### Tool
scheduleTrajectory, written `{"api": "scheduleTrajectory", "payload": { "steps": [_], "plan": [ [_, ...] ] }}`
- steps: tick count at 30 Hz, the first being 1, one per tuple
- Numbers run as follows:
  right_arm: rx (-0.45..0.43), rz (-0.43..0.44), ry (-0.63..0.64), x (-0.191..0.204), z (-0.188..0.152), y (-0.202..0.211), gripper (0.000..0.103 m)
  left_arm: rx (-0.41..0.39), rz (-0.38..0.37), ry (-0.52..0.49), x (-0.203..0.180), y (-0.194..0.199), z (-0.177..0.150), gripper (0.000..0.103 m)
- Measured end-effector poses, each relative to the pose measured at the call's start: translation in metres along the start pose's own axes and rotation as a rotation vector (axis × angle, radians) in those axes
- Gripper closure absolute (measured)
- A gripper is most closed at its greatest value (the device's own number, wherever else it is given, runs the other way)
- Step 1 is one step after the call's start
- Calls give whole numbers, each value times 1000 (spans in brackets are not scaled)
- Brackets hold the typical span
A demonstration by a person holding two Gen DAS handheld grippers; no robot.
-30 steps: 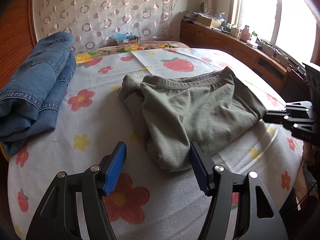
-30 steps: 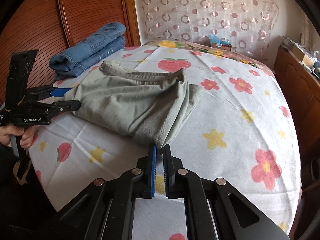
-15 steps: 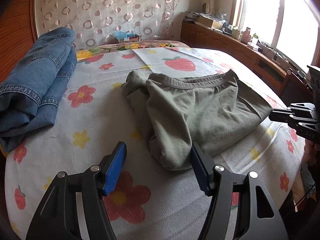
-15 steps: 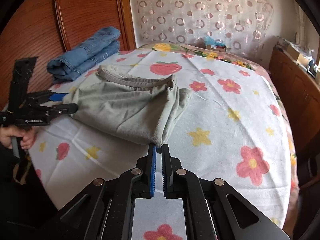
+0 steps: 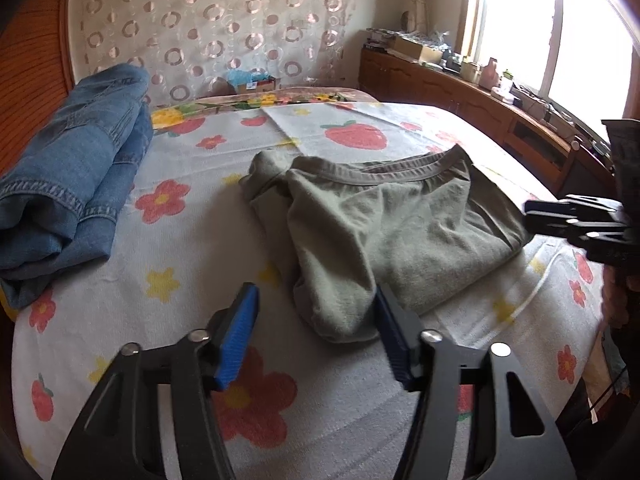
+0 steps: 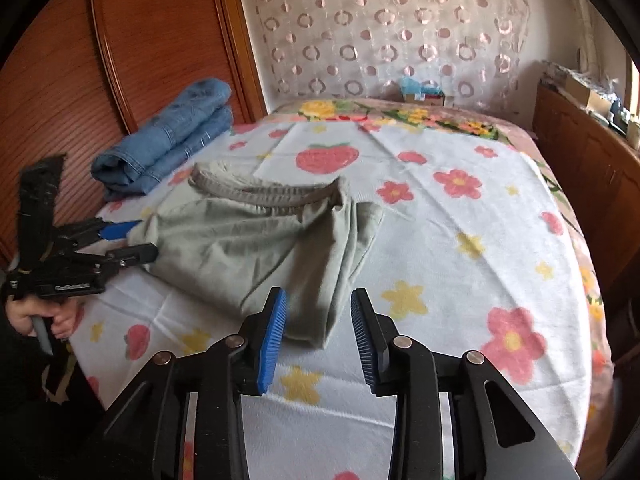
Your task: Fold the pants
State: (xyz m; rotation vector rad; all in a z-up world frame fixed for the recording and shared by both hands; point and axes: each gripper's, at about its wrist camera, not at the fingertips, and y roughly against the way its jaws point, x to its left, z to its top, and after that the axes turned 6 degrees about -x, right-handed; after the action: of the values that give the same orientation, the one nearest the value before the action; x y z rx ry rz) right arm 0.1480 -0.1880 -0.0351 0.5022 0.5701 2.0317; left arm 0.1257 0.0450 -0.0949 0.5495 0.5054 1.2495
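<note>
The grey-green pants (image 5: 400, 232) lie folded in the middle of the flowered bed cover (image 5: 180, 248), waistband toward the far side. My left gripper (image 5: 316, 332) is open at their near left corner. Its jaws are closing, with that corner lying loose between the blue pads and not pressed. My right gripper (image 6: 318, 332) is open at the opposite corner of the pants (image 6: 240, 240); its jaws are opening and the fold tip rests free between them. Each gripper shows in the other's view: the left gripper (image 6: 140, 240) at the left edge, the right gripper (image 5: 532, 216) at the right edge.
Folded blue jeans (image 5: 72, 184) sit at the far left of the bed beside a wooden panel (image 6: 140, 40). A low wooden cabinet (image 5: 440, 88) with clutter runs under the window on the right. A small box (image 5: 252, 82) stands behind the bed by the curtain.
My right gripper's jaws, shut on the pants corner before, have parted and let the cloth go. My left gripper's jaws have narrowed a little around the other corner.
</note>
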Motion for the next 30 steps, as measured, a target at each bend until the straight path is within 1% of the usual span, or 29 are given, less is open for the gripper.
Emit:
{"api": "scheduleTrajectory", "payload": {
  "steps": [1,2,3,4,5,6,7,8,9,12,16,23,30],
  "plan": [
    [18,-3,-7,0,1,-7,68,0,-8,-6,-2,0,0,56],
    [35,-3,-19,-1,1,-13,68,-2,-16,-10,-3,0,1,59],
    [51,0,-30,-2,1,-18,68,-5,-27,-14,-5,0,2,67],
    [64,5,-37,-3,1,-22,68,-5,-32,-17,-6,0,2,72],
    [56,5,-31,-2,3,-22,68,-5,-37,-17,-7,-1,3,75],
    [63,11,-29,-3,4,-23,68,-5,-43,-14,-8,-2,4,81],
    [62,12,-29,-3,6,-23,70,-5,-47,-13,-8,-2,4,83],
    [63,17,-28,-3,6,-24,81,-6,-48,-14,-9,-2,5,84],
    [62,18,-19,-2,6,-24,88,-7,-50,-12,-10,-1,5,86],
    [50,29,-3,0,5,-23,93,-17,-59,-4,-10,6,4,87],
    [24,49,2,0,1,-10,94,-25,-70,-3,-13,19,0,87],
    [9,69,21,6,-15,20,94,-26,-87,3,-29,50,-19,87],
    [10,74,13,7,-31,37,94,-25,-86,11,-35,63,-21,87]
  ]
}}
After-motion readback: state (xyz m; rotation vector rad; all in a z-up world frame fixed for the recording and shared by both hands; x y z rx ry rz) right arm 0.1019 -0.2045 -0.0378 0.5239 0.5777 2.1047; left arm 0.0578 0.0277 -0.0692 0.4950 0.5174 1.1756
